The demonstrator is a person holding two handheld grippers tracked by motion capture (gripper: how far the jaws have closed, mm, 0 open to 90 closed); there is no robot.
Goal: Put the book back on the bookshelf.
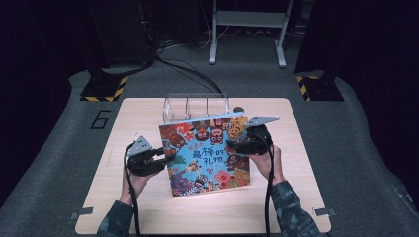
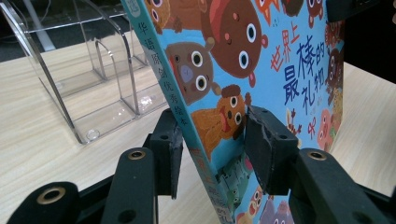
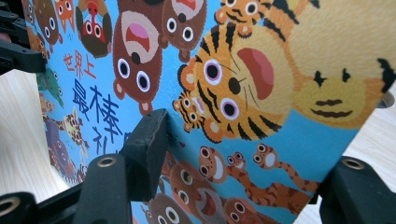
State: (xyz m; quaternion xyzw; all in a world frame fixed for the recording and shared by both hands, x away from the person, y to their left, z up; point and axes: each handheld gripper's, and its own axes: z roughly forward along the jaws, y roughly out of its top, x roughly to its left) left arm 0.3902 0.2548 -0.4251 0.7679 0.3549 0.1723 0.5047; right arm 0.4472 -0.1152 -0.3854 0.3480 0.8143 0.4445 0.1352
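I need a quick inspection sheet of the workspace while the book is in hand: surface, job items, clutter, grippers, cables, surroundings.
Surface: light wooden table, on grey floor.
Job's things: picture book held tilted; clear acrylic rack behind it.
Clutter: nothing seen.
Grippers: left gripper straddles the book's spine edge, one pad on the cover; right gripper straddles the opposite edge.
Cables: gripper cable trails toward the person; floor cables beyond the table.
Surroundings: dark curtains, metal stand, striped bases.

"最棒的礼物" on book cover (image 1: 207,155)
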